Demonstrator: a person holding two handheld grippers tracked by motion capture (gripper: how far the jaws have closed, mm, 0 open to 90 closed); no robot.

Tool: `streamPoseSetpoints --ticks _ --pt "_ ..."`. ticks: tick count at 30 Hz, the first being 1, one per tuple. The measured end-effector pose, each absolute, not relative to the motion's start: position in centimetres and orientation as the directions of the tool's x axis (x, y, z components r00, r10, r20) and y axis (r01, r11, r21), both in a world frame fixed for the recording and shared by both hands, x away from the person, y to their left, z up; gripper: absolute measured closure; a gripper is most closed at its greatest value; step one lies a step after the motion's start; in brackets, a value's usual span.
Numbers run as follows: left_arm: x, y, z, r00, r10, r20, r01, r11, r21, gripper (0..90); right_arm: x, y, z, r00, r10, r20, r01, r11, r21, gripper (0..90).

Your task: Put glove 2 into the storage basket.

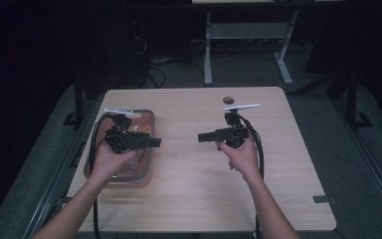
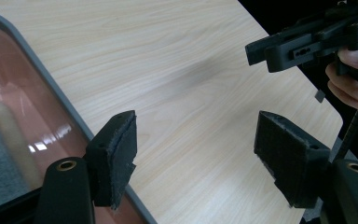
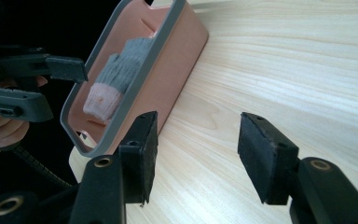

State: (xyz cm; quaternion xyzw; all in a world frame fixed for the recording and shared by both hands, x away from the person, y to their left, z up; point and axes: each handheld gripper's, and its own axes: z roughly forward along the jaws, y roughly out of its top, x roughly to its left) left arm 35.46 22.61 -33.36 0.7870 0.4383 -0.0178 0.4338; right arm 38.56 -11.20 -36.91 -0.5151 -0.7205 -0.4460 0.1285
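I have both claws spread and holding nothing: the left gripper (image 1: 155, 142) hangs over the bin (image 1: 148, 117) at the desk's (image 1: 194, 199) left edge, the right gripper (image 1: 202, 137) over the bare middle. Inside the bin lies what looks like a grey sock (image 3: 121, 70) with a pink cuff; it should be soft, light and limp, so I'd pinch a bunched fold mid-length.
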Motion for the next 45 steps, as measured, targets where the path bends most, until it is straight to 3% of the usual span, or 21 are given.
streamPoseSetpoints --ticks 45 --pt "34.1 14.7 -36.3 0.693 0.577 -0.433 0.685 -0.337 0.646 27.9 36.5 -20.5 -40.9 -0.300 0.676 0.674 0.891 -0.054 0.451 43.8"
